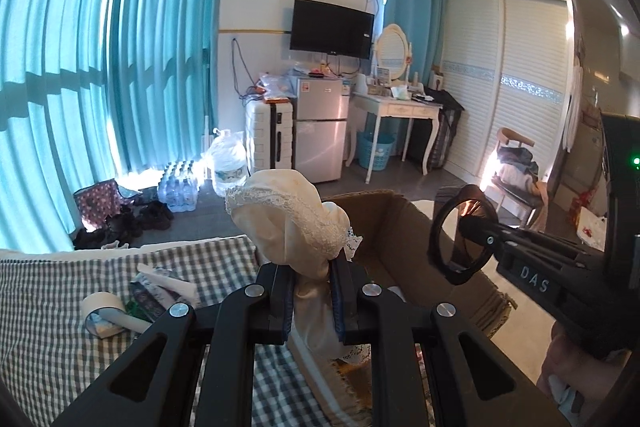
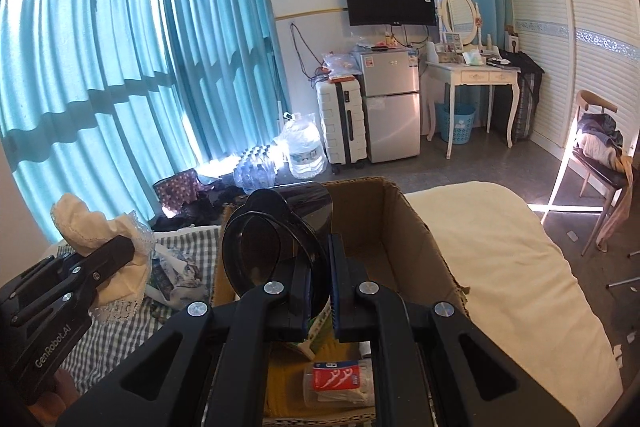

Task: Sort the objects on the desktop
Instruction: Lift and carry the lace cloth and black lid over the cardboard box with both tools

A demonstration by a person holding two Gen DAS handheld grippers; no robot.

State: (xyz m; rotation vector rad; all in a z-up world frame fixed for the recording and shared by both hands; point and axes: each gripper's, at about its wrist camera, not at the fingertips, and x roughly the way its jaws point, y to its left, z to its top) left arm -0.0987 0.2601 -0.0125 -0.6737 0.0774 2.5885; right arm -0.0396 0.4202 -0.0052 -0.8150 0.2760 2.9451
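I have the left gripper (image 1: 312, 301) clamped on a cream lace cloth (image 1: 288, 215) and the right gripper (image 2: 320, 291) on a dark lens (image 2: 256, 251) over the part-filled cardboard box (image 2: 404, 227), with tape (image 1: 102, 305) and wrappers (image 1: 160, 285) left on the checked blanket (image 1: 52, 311).

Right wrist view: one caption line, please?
Right gripper holds dark round-lensed sunglasses over an open brown cardboard box.
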